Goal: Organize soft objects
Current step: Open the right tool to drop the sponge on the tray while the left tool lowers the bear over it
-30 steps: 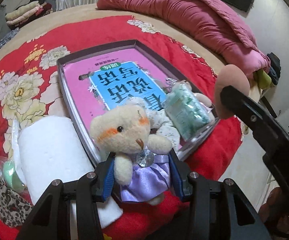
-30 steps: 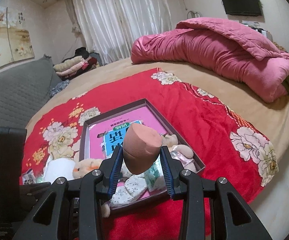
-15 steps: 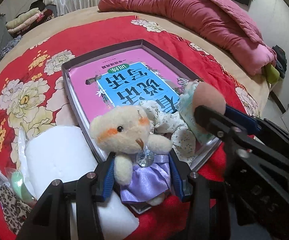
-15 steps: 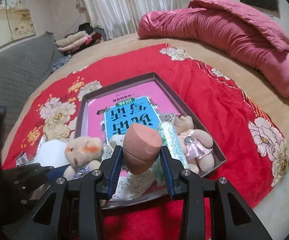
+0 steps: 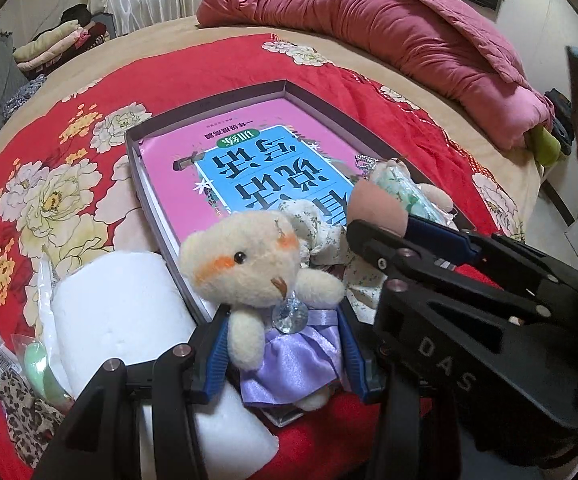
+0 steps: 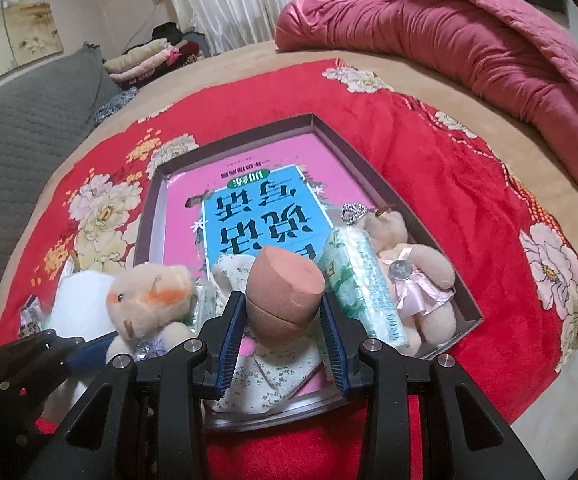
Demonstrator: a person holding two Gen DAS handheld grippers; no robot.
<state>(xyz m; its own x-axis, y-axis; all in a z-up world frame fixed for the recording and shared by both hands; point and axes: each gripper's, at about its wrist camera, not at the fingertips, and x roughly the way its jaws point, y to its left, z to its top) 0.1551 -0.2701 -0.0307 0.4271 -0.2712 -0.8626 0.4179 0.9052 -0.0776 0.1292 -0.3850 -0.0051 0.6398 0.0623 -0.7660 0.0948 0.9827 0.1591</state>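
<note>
Swinging in from the side, the right tongs (image 6: pixel 283 338) have come down toward the tray (image 6: pixel 385 184) over the last moment, and the pink-brown makeup sponge (image 6: pixel 285 300) they carry now hangs just above the tray's near end. Their jaws stand fairly narrow, pressed on either flank of the sponge, which juts up between them with its cut face toward the far end of the tray.

Directly beneath the sponge lies a floral cloth (image 6: pixel 267 380). Just to the right of these tongs sits a green tissue pack (image 6: pixel 363 280), and beyond it a bear in a pink dress (image 6: pixel 413 272), both already inside the tray on top of a pink book (image 6: pixel 249 184).

The left tongs (image 5: pixel 285 354) have hardly shifted. They stand about half open and clamp a bear in a purple dress (image 5: pixel 265 276) by its skirt, holding it over the tray's near corner. Left of them, outside the tray, lie a white paper roll (image 5: pixel 117 308), a small green sponge in a packet (image 5: pixel 37 364) and a leopard-print pouch (image 5: pixel 21 412).

To my eye the sponge is nearly at its drop spot, so letting go looks like the next step; the purple bear would follow, with the loose things on the left yet to be gathered.
</note>
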